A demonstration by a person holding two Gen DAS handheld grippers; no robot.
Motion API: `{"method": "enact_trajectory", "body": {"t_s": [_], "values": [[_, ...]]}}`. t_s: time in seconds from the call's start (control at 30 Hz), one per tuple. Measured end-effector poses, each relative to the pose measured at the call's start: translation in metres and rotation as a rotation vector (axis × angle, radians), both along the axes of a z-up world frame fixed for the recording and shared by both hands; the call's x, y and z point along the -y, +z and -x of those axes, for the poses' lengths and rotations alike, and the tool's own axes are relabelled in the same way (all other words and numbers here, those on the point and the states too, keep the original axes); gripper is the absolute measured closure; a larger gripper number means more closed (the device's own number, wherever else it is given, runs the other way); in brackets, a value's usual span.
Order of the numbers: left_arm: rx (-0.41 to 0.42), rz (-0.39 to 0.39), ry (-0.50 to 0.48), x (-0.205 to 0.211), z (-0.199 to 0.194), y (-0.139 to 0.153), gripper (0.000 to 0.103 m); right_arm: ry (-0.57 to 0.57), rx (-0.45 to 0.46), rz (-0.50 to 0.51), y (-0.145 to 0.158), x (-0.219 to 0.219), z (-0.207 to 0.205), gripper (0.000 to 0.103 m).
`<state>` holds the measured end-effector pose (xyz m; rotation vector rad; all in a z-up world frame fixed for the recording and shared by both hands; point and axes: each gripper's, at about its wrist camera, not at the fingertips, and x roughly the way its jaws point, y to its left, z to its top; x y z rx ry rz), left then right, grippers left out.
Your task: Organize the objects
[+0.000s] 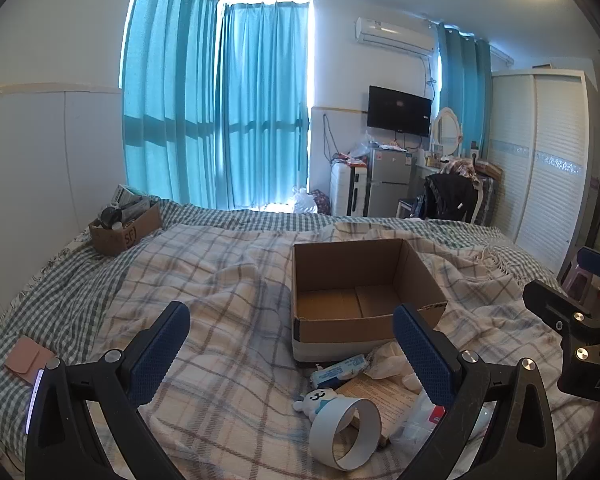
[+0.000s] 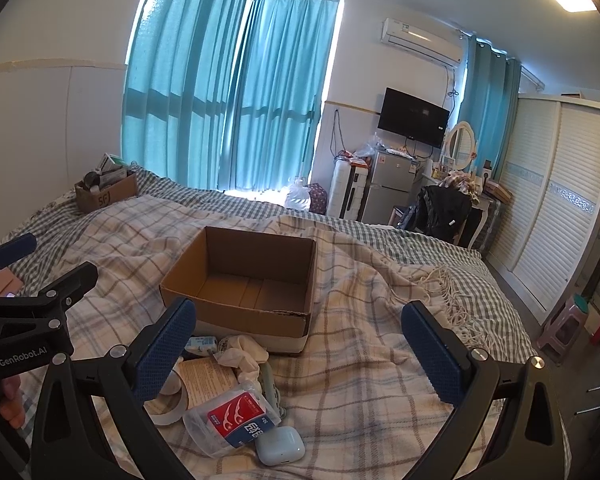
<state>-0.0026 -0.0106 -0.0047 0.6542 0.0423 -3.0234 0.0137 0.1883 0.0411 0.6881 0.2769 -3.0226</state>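
Both sets of tongs spread wide and holding nothing: left tongs (image 1: 292, 356) hovering above the pile, right tongs (image 2: 300, 348) a little to its right. Empty cardboard box (image 2: 244, 280) sitting open on the bed's plaid blanket (image 2: 360, 380), with the loose clutter heaped just in front of its near wall.

In the heap: a tape roll (image 1: 346, 434) lying on its side, a small white bunny figure (image 1: 314, 400) touching it, a blue-and-white packet (image 1: 340, 372), a crumpled cloth (image 2: 240, 354), a printed leaflet (image 2: 206, 380), a clear floss-pick pouch (image 2: 236, 420) and a white earbud case (image 2: 280, 446) just beside the pouch.

Likely trouble:
- Soft, rumpled bedding under everything, so a downward press probably sinks the item and gathers blanket between the tongs instead.
- Smooth, rounded earbud case apt to squirt out of a pinch; slippery pouch apt to fold and slide.
- Tape roll free to roll away if nudged from one side.
- Overlapping pieces, so lifting the cloth or leaflet may drag neighbours along or flick them off the bed edge.
- Light box on a yielding surface, easily shoved or tipped by a bump against its near wall.
- Two tools working close together over one small pile, hence a risk of collision.
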Motion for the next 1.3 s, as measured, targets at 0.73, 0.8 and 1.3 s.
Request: {"method": "enact_trajectory", "body": {"t_s": [0.73, 0.8, 1.3], "values": [[0.050, 0.001, -0.032, -0.006, 0.004, -0.011, 0.000, -0.006, 0.022, 0.023, -0.008, -0.006, -0.002, 0.000], [0.053, 0.007, -0.030, -0.006, 0.004, -0.011, 0.000, -0.008, 0.024, 0.021, -0.008, -0.006, -0.002, 0.000], [0.353, 0.086, -0.086, -0.026, 0.037, -0.094, 0.013, -0.034, 0.161, 0.026, -0.050, -0.022, 0.021, 0.000]]}}
